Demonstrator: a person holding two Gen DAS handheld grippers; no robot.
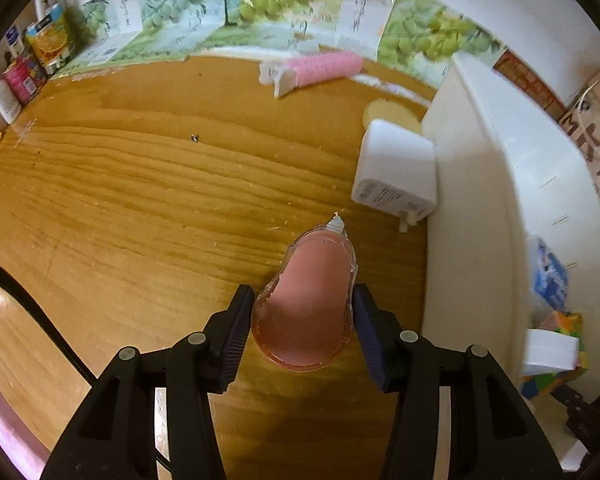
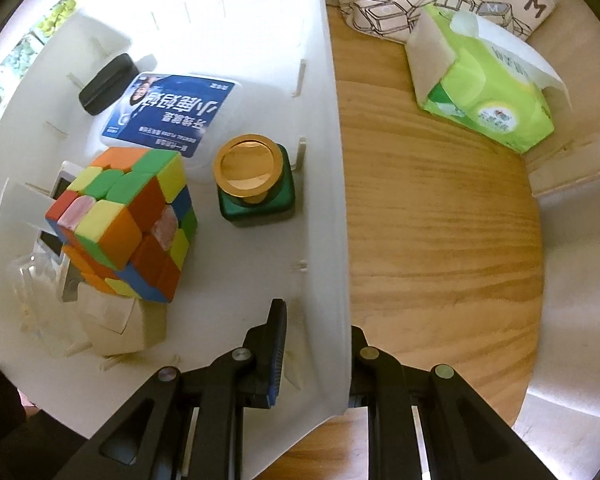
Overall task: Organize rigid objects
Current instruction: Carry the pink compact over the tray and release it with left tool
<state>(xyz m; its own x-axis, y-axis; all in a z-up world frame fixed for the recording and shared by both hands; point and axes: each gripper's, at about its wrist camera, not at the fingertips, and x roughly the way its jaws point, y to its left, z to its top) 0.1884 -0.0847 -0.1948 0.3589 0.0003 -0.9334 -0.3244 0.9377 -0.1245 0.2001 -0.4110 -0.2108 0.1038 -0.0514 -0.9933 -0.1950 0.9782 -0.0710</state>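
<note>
A pink correction tape dispenser (image 1: 306,300) in a clear shell points its white tip toward twelve o'clock; a white charger (image 1: 396,170) lies on the table (image 1: 140,200) at one o'clock, beside the white bin (image 1: 476,200).

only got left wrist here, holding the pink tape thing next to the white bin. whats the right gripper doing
Observer: The right gripper is clamped on the white bin's side wall, one finger inside, one outside.
Operator: whats in the bin already
Observer: A colour cube, a green bottle with a gold cap, a blue-labelled box and a black case.
Operator: any free floor for the tape
Observer: Yes, bare white floor lies just ahead of the inner finger, below the bottle.
Operator: anything on the far side of the bin
Observer: A green tissue pack sits on the wooden table.
</note>
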